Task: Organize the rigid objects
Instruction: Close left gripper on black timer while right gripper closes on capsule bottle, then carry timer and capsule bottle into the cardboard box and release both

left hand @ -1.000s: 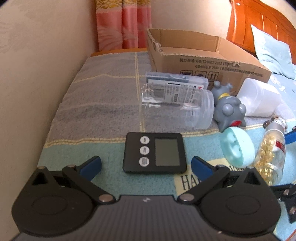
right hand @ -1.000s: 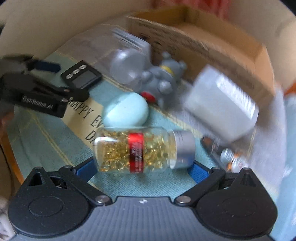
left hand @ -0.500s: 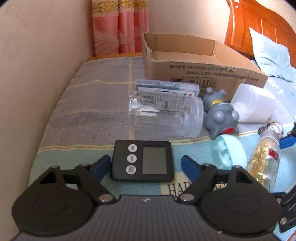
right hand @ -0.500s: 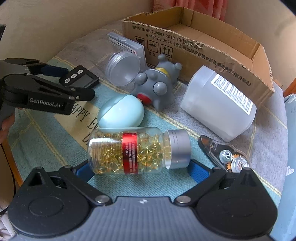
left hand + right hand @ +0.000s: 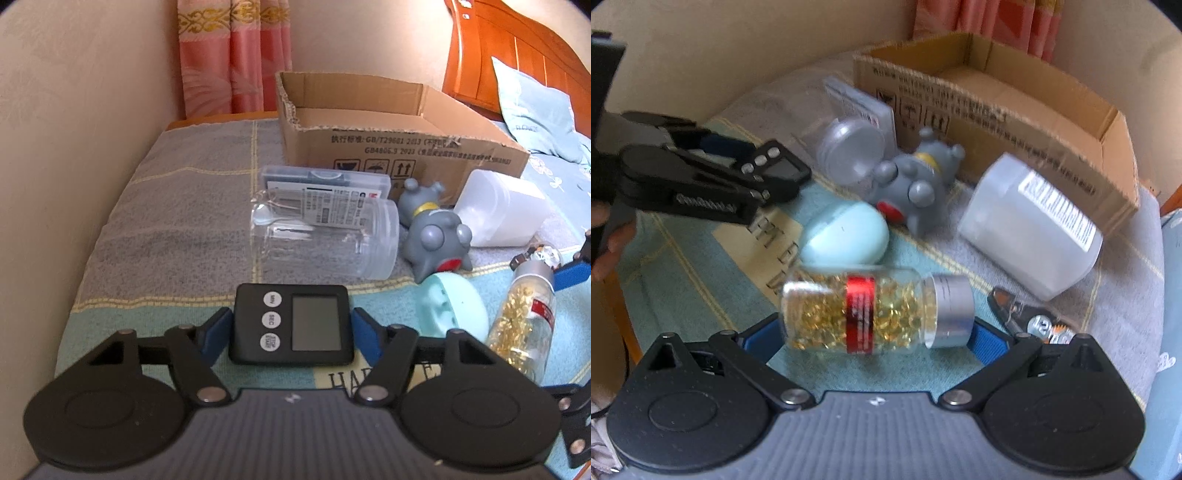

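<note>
We have both grippers closed on their loads. The left gripper (image 5: 291, 330), open around the flat black digital timer (image 5: 291, 323) half a second ago, now clamps its two sides. The right gripper (image 5: 877, 332) pinches the clear glass bottle of golden capsules (image 5: 875, 312) end to end and has raised it. Next destination, we judge: the open brown cardboard box (image 5: 399, 151). Motion blur hides whether the bottle clears the towel-covered surface (image 5: 701, 273).
</note>
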`<state>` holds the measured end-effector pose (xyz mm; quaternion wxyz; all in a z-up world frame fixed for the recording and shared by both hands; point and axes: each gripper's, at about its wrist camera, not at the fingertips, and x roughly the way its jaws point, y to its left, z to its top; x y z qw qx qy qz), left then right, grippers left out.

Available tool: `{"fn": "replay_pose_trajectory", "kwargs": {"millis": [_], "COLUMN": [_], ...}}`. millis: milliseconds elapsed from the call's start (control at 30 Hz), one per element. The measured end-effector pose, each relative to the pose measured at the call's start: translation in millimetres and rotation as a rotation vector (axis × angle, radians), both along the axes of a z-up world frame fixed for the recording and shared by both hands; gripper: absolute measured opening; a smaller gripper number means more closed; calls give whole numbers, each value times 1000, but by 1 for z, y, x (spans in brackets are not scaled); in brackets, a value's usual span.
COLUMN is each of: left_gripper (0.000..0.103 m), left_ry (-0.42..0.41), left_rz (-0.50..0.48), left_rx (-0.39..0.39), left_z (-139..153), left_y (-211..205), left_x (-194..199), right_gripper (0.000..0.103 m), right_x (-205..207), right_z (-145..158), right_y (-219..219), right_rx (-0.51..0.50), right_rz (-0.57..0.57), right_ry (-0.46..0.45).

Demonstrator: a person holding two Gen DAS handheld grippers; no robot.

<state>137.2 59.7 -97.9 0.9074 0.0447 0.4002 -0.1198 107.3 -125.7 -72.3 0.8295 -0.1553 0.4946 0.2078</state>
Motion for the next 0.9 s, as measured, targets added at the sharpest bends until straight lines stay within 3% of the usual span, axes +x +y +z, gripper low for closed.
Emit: {"fn": "replay_pose_trajectory", "kwargs": {"millis": [300,500,900], "left_gripper": [69,69,69], "left_ry": [0,8,18], "left_rz": [-5,-15,-54], "left_rx": [0,4,4], "left_z": [0,1,11], "left_y": [1,1,3], "left_x": [0,1,-3], "right_gripper": [103,96,96], "right_x": [2,6,5], "right_z": [6,6,8], "right_y": [4,7,8], "right_rx": [0,-16,-6], "right_rz": [-4,0,29], "right_ry": [-31,-56,-46]}}
